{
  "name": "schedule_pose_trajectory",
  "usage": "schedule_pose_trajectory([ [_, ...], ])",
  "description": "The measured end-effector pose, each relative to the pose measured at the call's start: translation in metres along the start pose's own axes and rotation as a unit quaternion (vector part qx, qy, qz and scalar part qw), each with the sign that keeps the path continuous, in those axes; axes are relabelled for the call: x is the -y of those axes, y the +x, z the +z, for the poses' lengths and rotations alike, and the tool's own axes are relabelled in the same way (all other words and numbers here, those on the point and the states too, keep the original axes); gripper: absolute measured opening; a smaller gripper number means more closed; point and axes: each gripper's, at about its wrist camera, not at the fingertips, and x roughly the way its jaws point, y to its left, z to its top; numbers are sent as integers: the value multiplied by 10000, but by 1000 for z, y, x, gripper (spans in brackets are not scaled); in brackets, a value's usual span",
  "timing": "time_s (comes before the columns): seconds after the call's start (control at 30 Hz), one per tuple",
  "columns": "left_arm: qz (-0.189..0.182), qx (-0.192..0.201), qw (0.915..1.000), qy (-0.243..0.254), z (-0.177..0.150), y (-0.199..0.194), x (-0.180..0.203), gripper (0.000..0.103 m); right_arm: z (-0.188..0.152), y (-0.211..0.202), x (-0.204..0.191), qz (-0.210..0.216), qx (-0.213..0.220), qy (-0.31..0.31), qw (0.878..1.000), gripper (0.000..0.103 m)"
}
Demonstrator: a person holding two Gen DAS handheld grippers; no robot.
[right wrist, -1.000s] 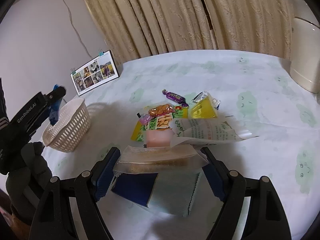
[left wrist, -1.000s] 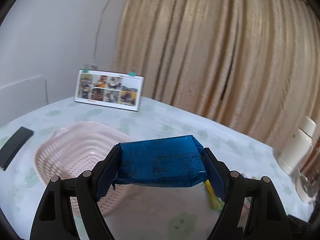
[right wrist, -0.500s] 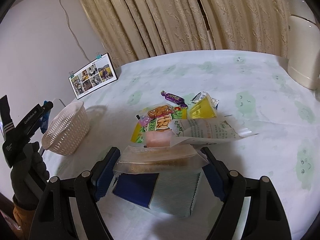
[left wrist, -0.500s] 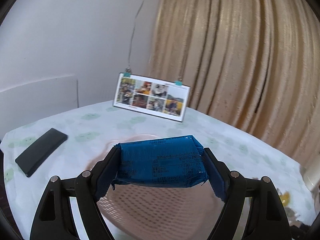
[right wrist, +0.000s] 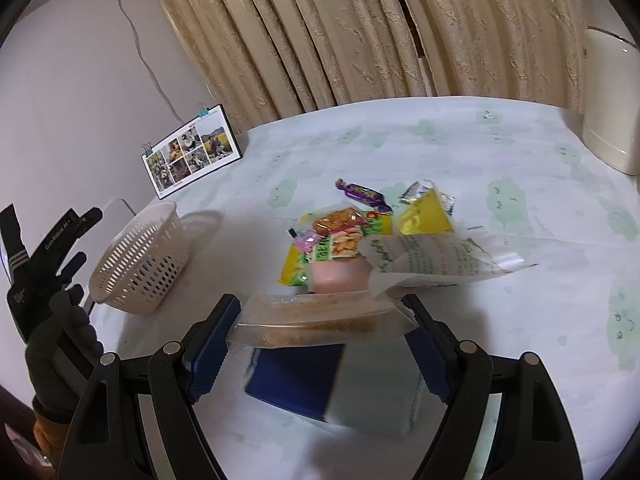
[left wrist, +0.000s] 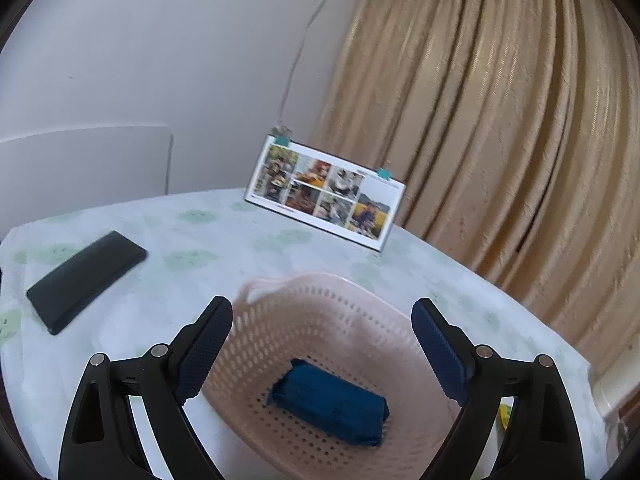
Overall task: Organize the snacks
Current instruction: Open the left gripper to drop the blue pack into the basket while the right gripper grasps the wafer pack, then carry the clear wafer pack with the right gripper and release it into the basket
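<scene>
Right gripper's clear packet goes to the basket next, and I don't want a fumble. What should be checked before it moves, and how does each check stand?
1. Clear packet clamped between the right gripper pads: ok.
2. Packet lifted free of the blue pack beneath: cannot tell.
3. Left gripper open and empty: ok.
4. Blue snack lying flat on the pink basket floor, with room beside it: ok.
5. Left gripper out of the way of the basket: not ok; it hangs right above the opening.
6. Path between snack pile and basket free of objects: ok.
</scene>
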Motion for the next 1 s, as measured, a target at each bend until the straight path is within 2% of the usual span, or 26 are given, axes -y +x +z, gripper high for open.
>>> schedule_pose_trajectory([
  [0.13, 243, 295, 9993, 60, 1, -8, -2, 91, 7, 5, -20, 195, -11, -48, 9998, 79],
  [0.3, 517, 600, 9968, 107, 4, -15, -6, 91, 20, 15, -64, 468, -20, -394, 9981, 79],
  [0.47, 693, 874, 9936, -183, 9, -23, -22, 91, 34, 27, -113, 862, 1, -716, 9937, 79],
  [0.67, 722, 1020, 9907, -538, 11, -29, -38, 91, 41, 52, -170, 1226, -90, -1111, 9862, 79],
  [0.83, 750, 1122, 9875, -819, 13, -34, -49, 91, 39, 73, -198, 1428, -238, -1266, 9813, 79],
  [1.0, 852, 1237, 9809, -1233, 14, -40, -65, 91, 36, 92, -208, 1494, -390, -1359, 9786, 83],
])
